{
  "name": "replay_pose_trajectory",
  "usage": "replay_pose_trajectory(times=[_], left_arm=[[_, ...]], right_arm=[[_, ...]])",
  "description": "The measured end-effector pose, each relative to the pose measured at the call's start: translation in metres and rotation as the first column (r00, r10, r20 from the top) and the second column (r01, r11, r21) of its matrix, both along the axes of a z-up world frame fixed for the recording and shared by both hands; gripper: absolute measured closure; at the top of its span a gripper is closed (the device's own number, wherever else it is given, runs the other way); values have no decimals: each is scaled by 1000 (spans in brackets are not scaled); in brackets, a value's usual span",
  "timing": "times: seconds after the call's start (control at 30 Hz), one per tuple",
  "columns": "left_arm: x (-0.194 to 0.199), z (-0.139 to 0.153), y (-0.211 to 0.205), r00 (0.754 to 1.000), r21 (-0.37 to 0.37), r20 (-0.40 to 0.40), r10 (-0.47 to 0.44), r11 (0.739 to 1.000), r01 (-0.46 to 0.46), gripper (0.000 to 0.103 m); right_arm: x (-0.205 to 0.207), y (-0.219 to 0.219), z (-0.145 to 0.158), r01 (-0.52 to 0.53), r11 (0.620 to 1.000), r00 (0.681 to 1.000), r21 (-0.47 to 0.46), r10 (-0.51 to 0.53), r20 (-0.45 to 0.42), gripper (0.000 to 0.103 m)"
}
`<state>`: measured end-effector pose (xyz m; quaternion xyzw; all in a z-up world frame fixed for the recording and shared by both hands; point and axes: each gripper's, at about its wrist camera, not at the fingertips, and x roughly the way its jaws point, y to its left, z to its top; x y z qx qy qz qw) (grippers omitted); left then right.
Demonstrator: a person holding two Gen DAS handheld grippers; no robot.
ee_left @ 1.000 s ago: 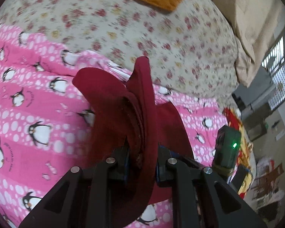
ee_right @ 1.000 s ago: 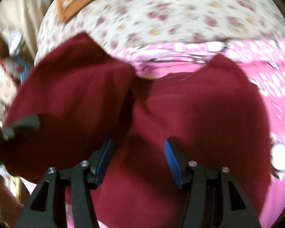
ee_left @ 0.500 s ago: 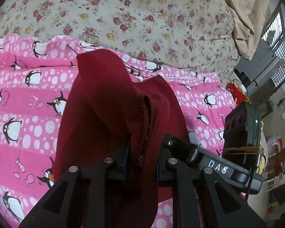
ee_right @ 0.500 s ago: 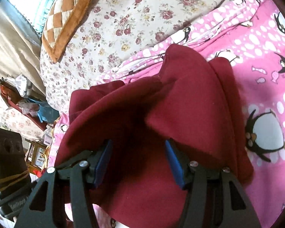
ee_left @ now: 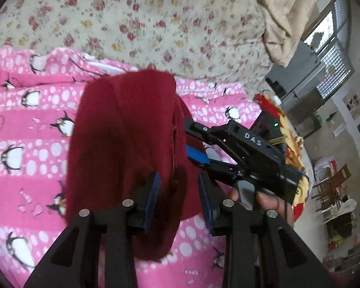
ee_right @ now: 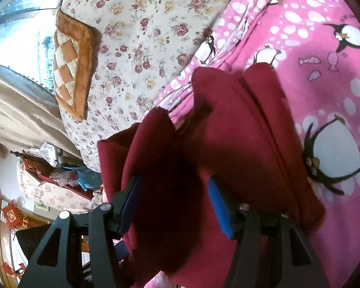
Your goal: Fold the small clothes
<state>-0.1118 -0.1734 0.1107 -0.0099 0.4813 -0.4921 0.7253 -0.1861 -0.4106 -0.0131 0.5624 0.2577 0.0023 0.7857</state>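
Maroon garment (ee_left: 122, 144) lies doubled on pink penguin blanket (ee_left: 24, 144). Left tongs (ee_left: 177, 201) parted, fabric between, likely just released. Right tongs (ee_right: 172, 199) parted, straddling folded cloth, probably to re-grip.

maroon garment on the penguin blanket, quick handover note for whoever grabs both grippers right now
Left gripper: open, straddling a raised fold of the maroon garment, not pinching it.
Right gripper: open, low over the garment's near edge; whether it touches is unclear.
The garment lies bunched in thick folds on the pink penguin blanket, close to the floral sheet.
Done: cloth gathered over itself into a rough bundle.
Left: flatten and square the folds, probably one more fold.
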Motion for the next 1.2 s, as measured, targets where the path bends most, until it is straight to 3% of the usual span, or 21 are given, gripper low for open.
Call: replay_pose_trajectory(times=[0.07,0.2,0.33,0.5,0.6,0.67,0.73,0.8,1.0,1.1,1.2], left_arm=[[1,4,13,999,0,25,40,999,-40,92],[7,-9,28,986,82,86,143,985,-150,91],[6,-33,26,987,133,62,150,979,-157,91],[-5,-44,14,990,140,82,118,982,-128,91],[-9,-52,9,990,152,85,115,980,-127,92],[-12,-53,7,988,155,97,118,979,-132,92],[-13,-52,6,987,158,107,116,978,-133,92],[-14,-50,6,987,163,107,118,977,-134,92],[-11,-20,17,985,113,121,125,984,-139,91],[-5,-9,20,981,90,133,144,984,-157,91],[3,-9,12,978,100,141,156,980,-171,91]], right_arm=[[-4,-1,0,19,999,1000,27,-20,18,42],[-14,-1,-1,37,997,996,64,-42,77,34],[-10,7,6,14,999,997,29,-16,73,27],[12,23,14,-74,990,997,-120,68,-47,26],[28,39,23,-138,952,986,-273,106,-129,26],[36,48,28,-165,912,979,-375,104,-178,32],[44,57,32,-199,843,966,-499,82,-246,68],[46,60,35,-221,804,962,-553,89,-256,75],[28,46,55,-220,785,970,-579,111,-218,82],[20,33,66,-210,759,970,-617,85,-226,83],[11,13,72,-190,759,971,-623,51,-233,83]])
